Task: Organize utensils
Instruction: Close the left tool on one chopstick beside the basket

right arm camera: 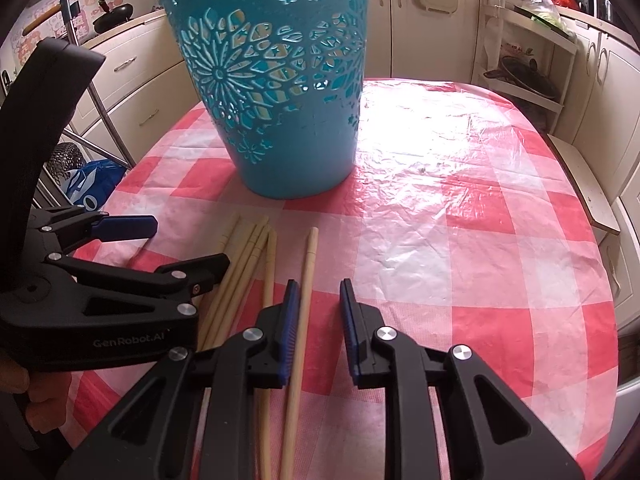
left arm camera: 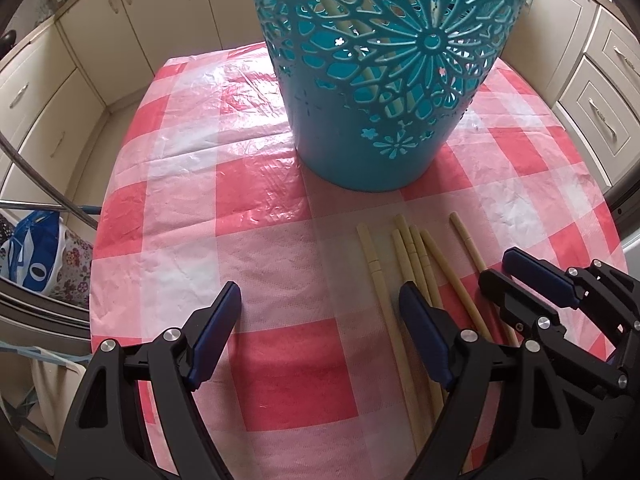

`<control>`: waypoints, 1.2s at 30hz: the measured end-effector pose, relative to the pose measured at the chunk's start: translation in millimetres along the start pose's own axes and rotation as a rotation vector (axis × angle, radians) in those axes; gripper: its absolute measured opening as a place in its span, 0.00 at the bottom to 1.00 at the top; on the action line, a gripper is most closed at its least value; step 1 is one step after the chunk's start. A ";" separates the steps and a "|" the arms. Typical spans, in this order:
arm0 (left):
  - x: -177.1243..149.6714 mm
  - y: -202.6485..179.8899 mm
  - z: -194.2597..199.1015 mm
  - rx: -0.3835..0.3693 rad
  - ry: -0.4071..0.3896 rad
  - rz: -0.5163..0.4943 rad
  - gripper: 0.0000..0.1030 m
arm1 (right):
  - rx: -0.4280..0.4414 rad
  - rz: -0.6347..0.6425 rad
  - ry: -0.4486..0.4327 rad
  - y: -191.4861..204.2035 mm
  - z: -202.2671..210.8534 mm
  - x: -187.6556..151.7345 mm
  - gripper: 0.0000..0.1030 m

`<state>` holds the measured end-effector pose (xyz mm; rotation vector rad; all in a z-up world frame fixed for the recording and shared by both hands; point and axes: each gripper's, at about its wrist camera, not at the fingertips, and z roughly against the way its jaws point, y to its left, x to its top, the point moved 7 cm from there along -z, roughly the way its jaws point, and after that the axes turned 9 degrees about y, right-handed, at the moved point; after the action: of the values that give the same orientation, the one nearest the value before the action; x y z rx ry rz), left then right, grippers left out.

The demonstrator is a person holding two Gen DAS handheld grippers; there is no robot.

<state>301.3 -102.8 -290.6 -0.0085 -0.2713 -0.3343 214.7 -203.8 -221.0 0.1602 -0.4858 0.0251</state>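
Chopsticks [right arm camera: 256,264] lie loose on the counter [right arm camera: 460,240] just before the blue basket [right arm camera: 280,100], near its middle. Right gripper [right arm camera: 318,300] has its jaws narrowly apart around one stray stick [right arm camera: 306,280], not pinching; closing off-centre could roll it away. Left gripper [left arm camera: 320,312] stands wide apart, empty, beside the bundle, and could scatter it.

Worktop [right arm camera: 460,248] covered by red-and-white checked plastic cloth [left arm camera: 224,208], teal cut-out basket [right arm camera: 280,92] stood upright beyond the right claw [right arm camera: 318,336], pale chopsticks [right arm camera: 256,256] laid loose ahead of and beneath it, one between its jaws.
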 end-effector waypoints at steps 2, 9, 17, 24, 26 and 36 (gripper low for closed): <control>0.2 -2.1 0.5 0.000 -0.003 -0.002 0.75 | 0.000 -0.005 0.000 -1.0 0.2 0.1 0.21; 0.2 -6.0 2.0 -0.004 -0.011 -0.013 0.75 | -0.007 -0.015 0.000 -4.7 0.5 1.2 0.21; 1.7 -17.4 5.3 -0.019 -0.044 -0.073 0.63 | -0.015 -0.029 0.000 -10.1 0.8 2.8 0.21; 2.3 -31.4 9.0 -0.059 -0.070 -0.142 0.38 | -0.016 -0.035 0.000 -11.3 1.1 3.6 0.21; 1.4 -38.0 10.3 -0.078 -0.076 -0.177 0.22 | -0.013 -0.040 0.000 -12.5 1.0 4.0 0.21; -1.6 -40.0 13.2 -0.139 -0.072 -0.238 0.06 | -0.011 -0.058 -0.001 -19.0 0.4 6.2 0.21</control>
<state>283.4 -139.4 -279.8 -0.1261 -0.3210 -0.5896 221.2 -222.7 -220.5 0.1636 -0.4823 -0.0348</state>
